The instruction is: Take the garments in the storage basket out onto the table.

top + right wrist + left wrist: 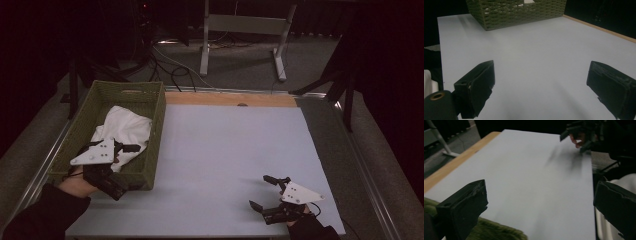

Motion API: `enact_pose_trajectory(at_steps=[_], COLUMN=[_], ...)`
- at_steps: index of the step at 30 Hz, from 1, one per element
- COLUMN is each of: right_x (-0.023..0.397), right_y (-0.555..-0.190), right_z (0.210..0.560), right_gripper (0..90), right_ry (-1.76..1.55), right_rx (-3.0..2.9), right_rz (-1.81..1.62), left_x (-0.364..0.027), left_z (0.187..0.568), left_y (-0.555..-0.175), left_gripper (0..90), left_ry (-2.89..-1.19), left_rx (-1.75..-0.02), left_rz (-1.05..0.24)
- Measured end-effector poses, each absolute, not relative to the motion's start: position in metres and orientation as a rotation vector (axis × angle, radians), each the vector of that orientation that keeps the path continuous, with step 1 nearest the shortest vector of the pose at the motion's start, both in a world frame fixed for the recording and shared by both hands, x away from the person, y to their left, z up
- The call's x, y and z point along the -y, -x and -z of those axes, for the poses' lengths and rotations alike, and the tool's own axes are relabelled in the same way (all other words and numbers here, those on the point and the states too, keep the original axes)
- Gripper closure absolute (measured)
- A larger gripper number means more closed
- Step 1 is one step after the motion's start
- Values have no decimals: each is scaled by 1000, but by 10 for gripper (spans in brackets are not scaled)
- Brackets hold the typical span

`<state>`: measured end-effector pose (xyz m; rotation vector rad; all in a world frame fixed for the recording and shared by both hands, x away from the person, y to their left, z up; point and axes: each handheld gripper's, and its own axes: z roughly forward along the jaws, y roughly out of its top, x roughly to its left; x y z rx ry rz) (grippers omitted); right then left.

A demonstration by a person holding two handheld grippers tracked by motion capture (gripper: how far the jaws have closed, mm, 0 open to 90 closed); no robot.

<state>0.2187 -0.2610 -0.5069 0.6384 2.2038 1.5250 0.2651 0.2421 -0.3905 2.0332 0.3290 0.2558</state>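
Observation:
A green woven basket (155,125) stands at the table's left with a crumpled white cloth (125,127) inside it. My left gripper (134,167) hovers over the basket's near right corner, pointing right across the table, jaws wide open and holding nothing. In the left gripper view the left gripper (540,192) looks past the basket rim (496,231) toward the right gripper (579,132). My right gripper (261,192) sits low near the table's front right, open and holding nothing. In the right gripper view the right gripper (541,72) faces the basket (519,12) across bare tabletop.
The pale tabletop (235,150) has a wooden strip (230,98) along its far edge. Metal rails (370,175) run down both sides. Beyond the table, a desk frame (245,30) and cables (170,65) lie on the floor.

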Motion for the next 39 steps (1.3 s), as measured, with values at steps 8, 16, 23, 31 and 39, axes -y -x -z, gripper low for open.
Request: enact_pose_trajectory(at_steps=[8, 16, 23, 31, 39], right_x=[261, 260, 260, 259, 259], right_y=[-219, -219, -218, -219, -219], right_z=[507, 507, 507, 507, 508], right_gripper=[81, 81, 81, 81, 81], right_ry=[-645, -632, -628, -629, -628], right_rx=[-2207, -2208, -2214, -2210, -2216], right_rz=[-1532, -1525, -1527, -1542, -1544], left_x=[-253, -268, -283, -294, -303], left_z=[381, 379, 382, 393, 407], left_y=[-287, -314, -339, -362, -385], left_gripper=[2, 2, 2, 2, 2], left_ry=[-2023, -2008, -2001, -1980, -2005], left_rx=[-404, -511, -629, -751, -860], left_rz=[-308, -355, -408, -431, -454])
